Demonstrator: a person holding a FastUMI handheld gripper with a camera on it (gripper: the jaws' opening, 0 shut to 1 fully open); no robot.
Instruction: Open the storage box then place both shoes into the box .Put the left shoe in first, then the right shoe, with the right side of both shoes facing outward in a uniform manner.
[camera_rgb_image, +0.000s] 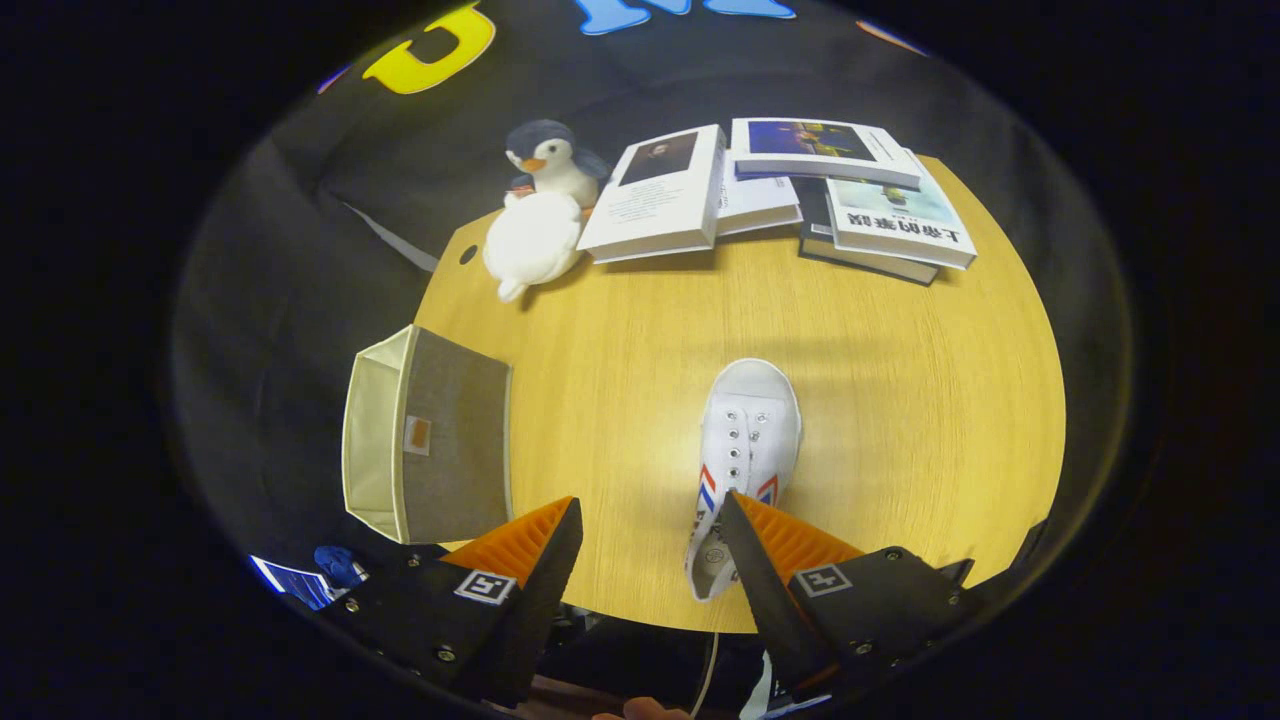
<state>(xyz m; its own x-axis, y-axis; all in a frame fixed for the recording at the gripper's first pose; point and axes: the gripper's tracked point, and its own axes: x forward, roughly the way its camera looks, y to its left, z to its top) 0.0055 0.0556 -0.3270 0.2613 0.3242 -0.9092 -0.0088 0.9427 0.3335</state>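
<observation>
A white canvas shoe (748, 440) with red and blue stripes lies on the round wooden table (900, 400), toe pointing away from me. My gripper (649, 502) is open and wide, hovering over the table's near edge. Its right fingertip (745, 525) overlaps the shoe's heel opening, while the left fingertip (555, 535) stands well clear to the shoe's left, with bare table between the two. A grey fabric storage box (450, 440) with a cream lining sits at the table's left edge, just beyond the left finger; I cannot tell whether it is upright.
At the far side of the table lie several books (780, 190), some stacked. A penguin plush (550, 155) and a white plush (532, 240) sit at the far left. The table's edge drops off on all sides.
</observation>
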